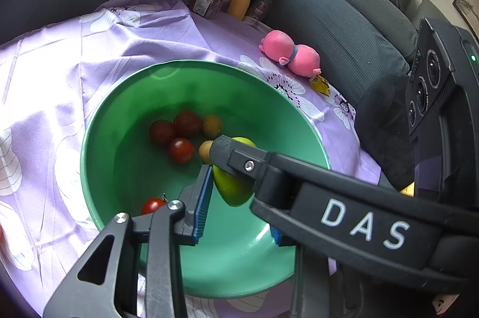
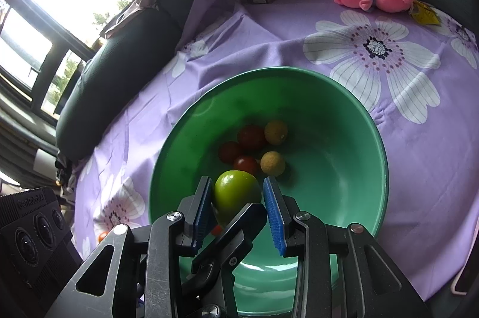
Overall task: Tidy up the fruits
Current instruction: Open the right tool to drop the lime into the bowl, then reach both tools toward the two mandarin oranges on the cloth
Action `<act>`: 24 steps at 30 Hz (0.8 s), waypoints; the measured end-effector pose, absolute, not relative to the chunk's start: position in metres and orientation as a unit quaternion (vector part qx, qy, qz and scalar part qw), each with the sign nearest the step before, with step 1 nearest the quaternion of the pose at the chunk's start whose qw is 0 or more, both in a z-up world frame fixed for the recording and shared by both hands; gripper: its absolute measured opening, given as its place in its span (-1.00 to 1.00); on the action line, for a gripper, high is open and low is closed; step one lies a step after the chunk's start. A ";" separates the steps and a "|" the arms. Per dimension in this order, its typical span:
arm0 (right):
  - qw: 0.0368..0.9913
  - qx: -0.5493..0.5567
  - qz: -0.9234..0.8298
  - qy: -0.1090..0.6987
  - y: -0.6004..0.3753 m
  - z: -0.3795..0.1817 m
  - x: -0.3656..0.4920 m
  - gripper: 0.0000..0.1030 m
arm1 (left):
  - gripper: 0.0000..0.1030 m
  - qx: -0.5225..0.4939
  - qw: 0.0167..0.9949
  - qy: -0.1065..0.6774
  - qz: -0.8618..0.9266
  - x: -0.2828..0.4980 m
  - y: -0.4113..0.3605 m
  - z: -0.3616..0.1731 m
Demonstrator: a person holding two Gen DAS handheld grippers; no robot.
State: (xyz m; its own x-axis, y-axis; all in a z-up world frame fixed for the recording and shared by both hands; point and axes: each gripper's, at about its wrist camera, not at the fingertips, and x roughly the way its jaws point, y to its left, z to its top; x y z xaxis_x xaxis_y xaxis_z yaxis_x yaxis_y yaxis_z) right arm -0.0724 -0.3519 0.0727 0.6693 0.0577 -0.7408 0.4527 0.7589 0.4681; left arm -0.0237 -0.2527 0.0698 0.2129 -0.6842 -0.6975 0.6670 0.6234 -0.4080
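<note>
Two hand-held grippers meet over my round green plastic bowl [image 2: 371,120] on the purple flowered cloth [image 2: 269,27]. My right gripper [image 2: 238,187] has its blue pads [image 2: 274,207] pressed against both sides of the smooth green round fruit [image 2: 236,190], holding it just above the bowl's near side. My left gripper [image 1: 236,198] touches that fruit with one pad; the other is hidden, so I cannot tell its grip. Three dark red cherry tomatoes [image 2: 250,136] and two yellowish round fruits [image 2: 272,163] lie clustered inside the bowl.
</note>
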 end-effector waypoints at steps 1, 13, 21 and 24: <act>0.853 0.329 -0.114 0.389 -0.352 0.073 -0.073 -0.27 | -0.36 -0.010 0.780 0.453 -0.431 -0.024 -0.252 0.071; 0.889 0.294 -0.102 0.336 -0.331 0.096 -0.070 -0.09 | 0.30 -0.054 0.853 0.398 -0.331 -0.024 -0.161 0.117; 0.912 0.250 -0.043 0.323 -0.286 0.111 -0.048 -0.02 | 0.55 -0.104 0.908 0.371 -0.163 -0.022 -0.047 0.122; 0.914 0.239 -0.003 0.328 -0.263 0.110 -0.034 0.07 | 0.55 -0.126 0.912 0.375 -0.108 -0.017 -0.014 0.108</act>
State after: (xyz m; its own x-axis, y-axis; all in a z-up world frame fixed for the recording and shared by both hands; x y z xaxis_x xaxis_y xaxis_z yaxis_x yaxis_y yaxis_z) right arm -0.0342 -0.2628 0.1103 0.7845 0.1513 -0.6014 0.1630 0.8854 0.4354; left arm -0.0175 -0.0142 0.1078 0.6949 -0.2913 -0.6574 0.1022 0.9450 -0.3107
